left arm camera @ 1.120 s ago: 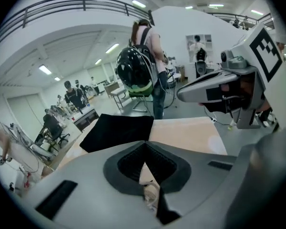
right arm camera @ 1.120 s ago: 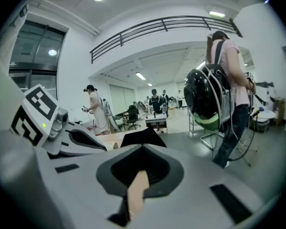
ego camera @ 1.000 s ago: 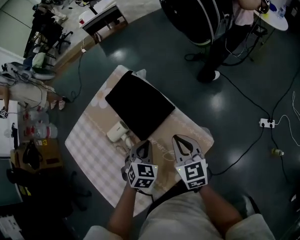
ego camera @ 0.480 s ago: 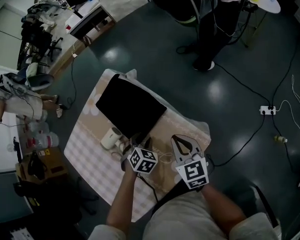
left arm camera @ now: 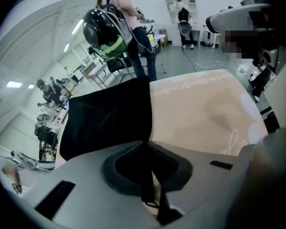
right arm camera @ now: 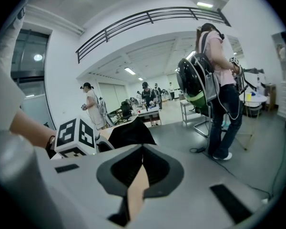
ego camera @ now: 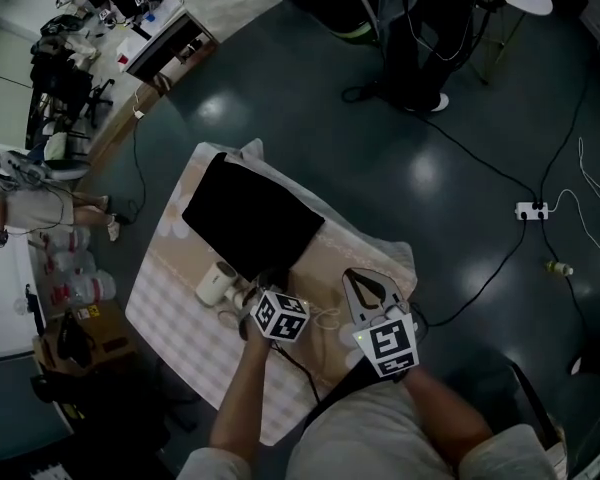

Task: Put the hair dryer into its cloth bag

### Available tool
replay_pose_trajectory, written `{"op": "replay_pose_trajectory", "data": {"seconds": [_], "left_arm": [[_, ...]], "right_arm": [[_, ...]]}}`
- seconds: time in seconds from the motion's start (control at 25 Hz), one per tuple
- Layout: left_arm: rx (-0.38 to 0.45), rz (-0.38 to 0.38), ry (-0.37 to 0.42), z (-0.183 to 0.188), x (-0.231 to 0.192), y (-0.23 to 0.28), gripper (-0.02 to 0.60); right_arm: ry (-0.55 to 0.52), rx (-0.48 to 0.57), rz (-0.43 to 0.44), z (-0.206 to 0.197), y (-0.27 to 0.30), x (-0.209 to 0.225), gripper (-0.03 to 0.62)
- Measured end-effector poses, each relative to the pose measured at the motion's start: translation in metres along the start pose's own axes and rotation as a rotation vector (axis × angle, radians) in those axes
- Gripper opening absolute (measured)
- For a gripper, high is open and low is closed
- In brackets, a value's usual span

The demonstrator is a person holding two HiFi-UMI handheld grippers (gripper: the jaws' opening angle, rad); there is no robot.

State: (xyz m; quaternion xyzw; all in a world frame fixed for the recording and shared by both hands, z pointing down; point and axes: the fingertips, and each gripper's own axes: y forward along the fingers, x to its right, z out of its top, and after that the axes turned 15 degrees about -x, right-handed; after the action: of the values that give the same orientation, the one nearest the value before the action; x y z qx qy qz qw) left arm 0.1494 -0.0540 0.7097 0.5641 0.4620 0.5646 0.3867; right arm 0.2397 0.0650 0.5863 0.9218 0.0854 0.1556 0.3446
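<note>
White hair dryer (ego camera: 218,283) is lying beside black cloth bag (ego camera: 250,218); left gripper (left arm camera: 146,146) is just closing on bag corner; right gripper (right arm camera: 143,147) clenched, empty.

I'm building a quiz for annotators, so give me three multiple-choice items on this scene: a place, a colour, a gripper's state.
1. Where is the hair dryer? A) on the tablecloth beside the cloth bag B) inside the cloth bag C) on the floor
2. What colour is the cloth bag? A) red B) black C) white
3. How does the right gripper stand? A) wide open B) shut on the hair dryer C) shut, empty
Key: 1 A, it lies bare at the bag's edge; 2 B, black in the head view; 3 C, its jaws meet on nothing.
</note>
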Motion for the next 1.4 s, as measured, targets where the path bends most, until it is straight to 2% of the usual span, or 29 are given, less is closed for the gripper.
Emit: {"op": "replay_pose_trajectory", "data": {"seconds": [0.12, 0.2, 0.28, 0.44, 0.56, 0.68, 0.84, 1.4], "left_arm": [[0.020, 0.001, -0.037, 0.001, -0.007, -0.002, 0.024], [0.044, -0.033, -0.085, 0.003, -0.009, -0.008, 0.020], [0.092, -0.109, -0.189, 0.004, -0.013, -0.018, 0.020], [0.232, -0.302, -0.447, 0.006, -0.026, -0.052, 0.020], [0.295, -0.394, -0.520, 0.003, -0.027, -0.070, 0.020], [0.295, -0.423, -0.501, -0.006, -0.022, -0.074, 0.020], [0.232, -0.404, -0.398, -0.012, -0.011, -0.066, 0.020], [0.089, -0.404, -0.170, -0.005, 0.019, -0.039, 0.021]], "right_arm": [[-0.002, -0.007, 0.012, 0.001, 0.002, -0.002, 0.015], [-0.011, -0.014, 0.020, 0.002, 0.003, -0.004, 0.015], [-0.017, -0.020, 0.025, 0.002, 0.005, -0.007, 0.015], [-0.031, -0.026, 0.043, 0.006, 0.008, -0.022, 0.015], [-0.046, -0.021, 0.059, 0.008, 0.010, -0.037, 0.015], [-0.057, -0.016, 0.066, 0.009, 0.012, -0.048, 0.015], [-0.064, -0.024, 0.071, 0.003, 0.010, -0.054, 0.015], [-0.022, -0.053, 0.050, -0.014, 0.008, -0.027, 0.015]]}}
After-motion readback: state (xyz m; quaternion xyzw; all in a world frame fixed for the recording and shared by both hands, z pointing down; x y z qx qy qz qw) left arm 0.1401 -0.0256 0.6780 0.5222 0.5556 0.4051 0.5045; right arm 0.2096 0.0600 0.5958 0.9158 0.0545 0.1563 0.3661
